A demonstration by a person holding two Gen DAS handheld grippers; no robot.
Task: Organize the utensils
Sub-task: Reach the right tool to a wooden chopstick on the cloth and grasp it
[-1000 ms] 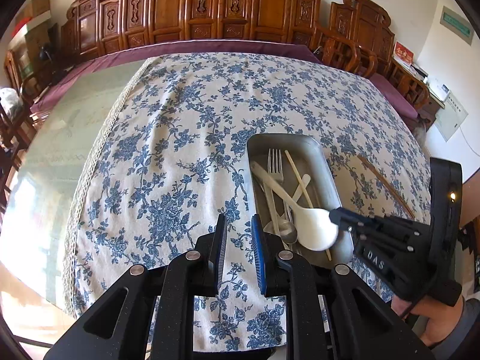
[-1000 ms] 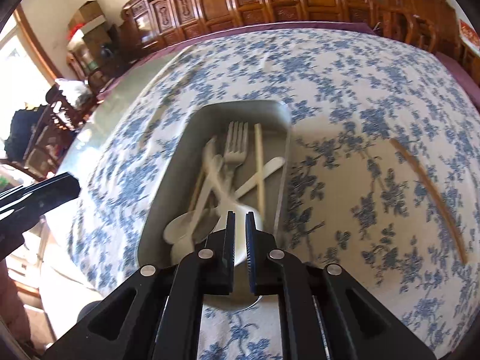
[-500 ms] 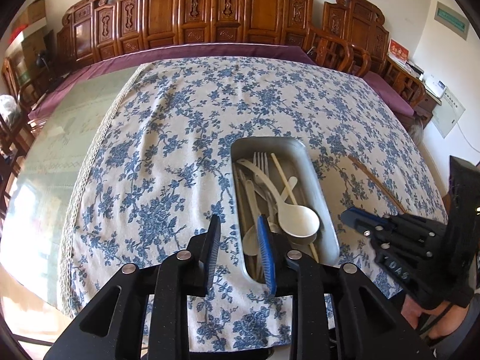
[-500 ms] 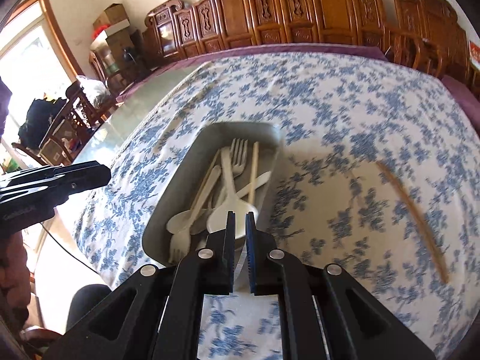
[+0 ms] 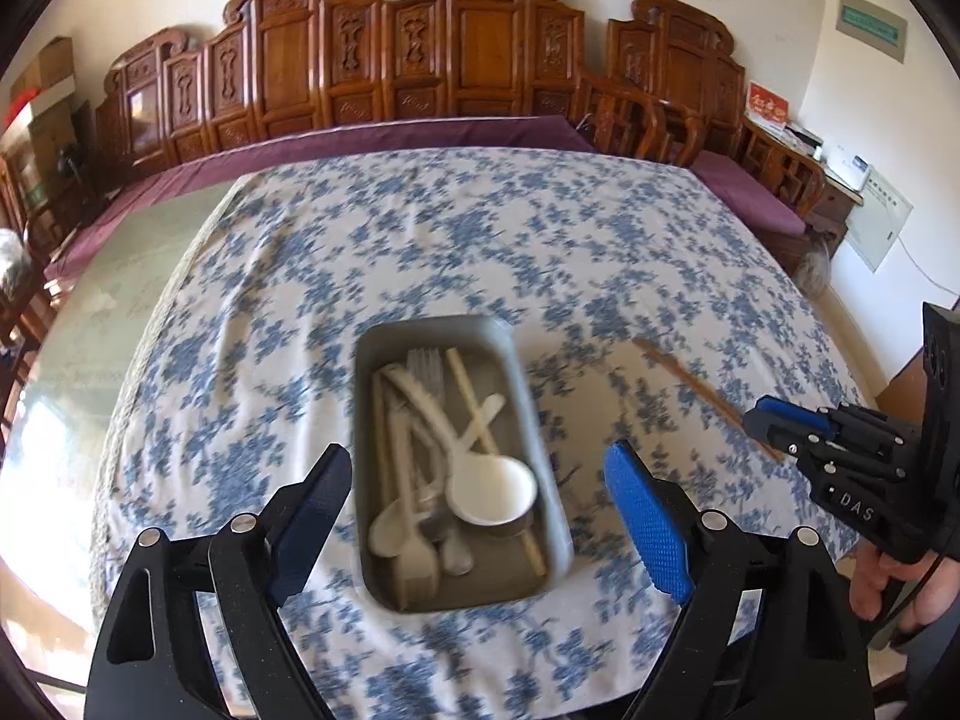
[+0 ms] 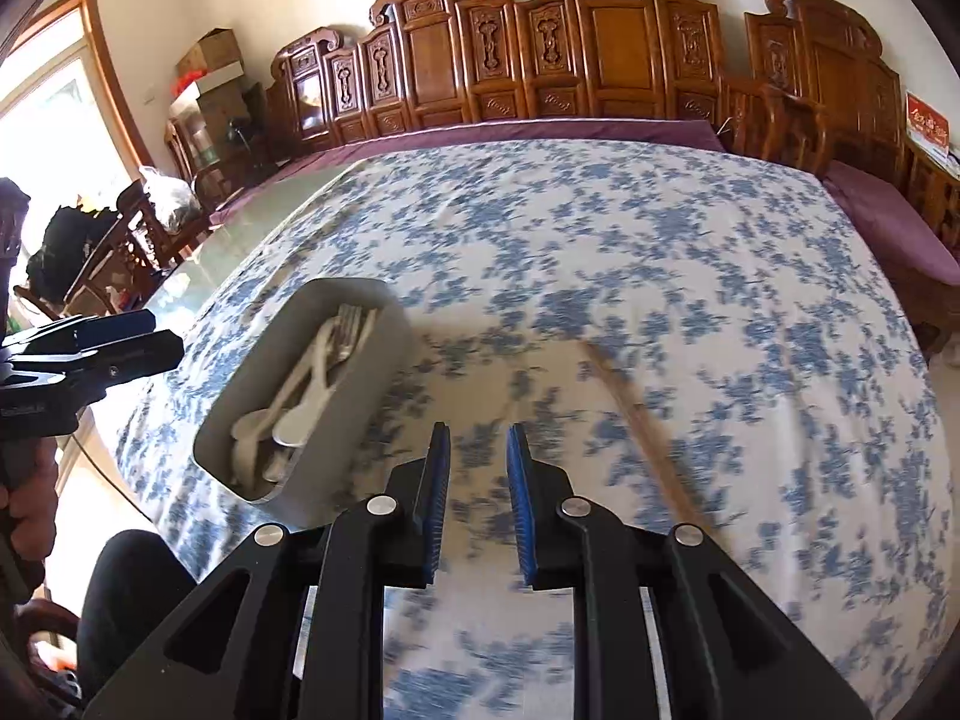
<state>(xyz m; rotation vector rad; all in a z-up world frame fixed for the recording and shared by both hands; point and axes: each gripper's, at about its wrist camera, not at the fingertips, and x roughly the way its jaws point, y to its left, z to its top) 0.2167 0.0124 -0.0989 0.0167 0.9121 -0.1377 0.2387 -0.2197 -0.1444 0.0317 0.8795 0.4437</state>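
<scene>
Mostly pale utensils point(image 5: 447, 468), grey tray point(image 5: 543, 468)

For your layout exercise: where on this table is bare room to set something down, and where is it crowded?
Free: the floral cloth beyond the tray, and the glass strip left of the cloth. Crowded: inside the tray, and by the chopstick to its right.

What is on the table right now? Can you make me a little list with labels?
tray: grey tray on the flowery tablecloth
in the tray: white spoon, fork, other utensils
outside the tray: brown chopstick on the cloth, right of the tray
left tongs: opening, nothing between them
right tongs: opening, nothing between them
</scene>
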